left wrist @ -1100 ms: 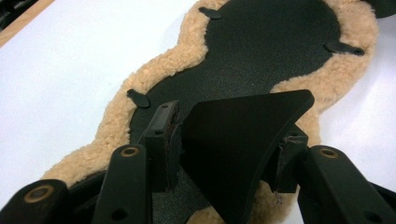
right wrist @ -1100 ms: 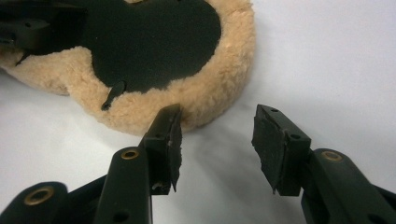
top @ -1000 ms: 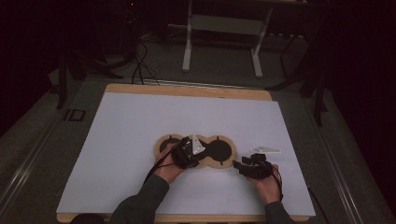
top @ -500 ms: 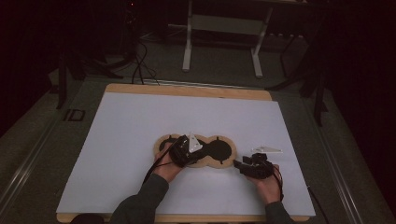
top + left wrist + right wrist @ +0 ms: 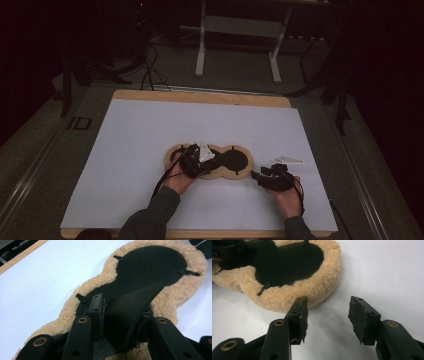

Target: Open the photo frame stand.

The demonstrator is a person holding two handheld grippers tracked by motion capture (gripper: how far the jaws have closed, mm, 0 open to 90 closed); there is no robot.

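Left hand-held gripper has just closed, clamping the fleece pad's raised black flap.

- Premises are presenting as a lab or test room, dimly lit.
- A wooden-edged table is carrying a white sheet ahead of the grippers.
- Cables are trailing over the carpeted floor beyond the table's far edge.
- A metal frame stand is standing farther back.
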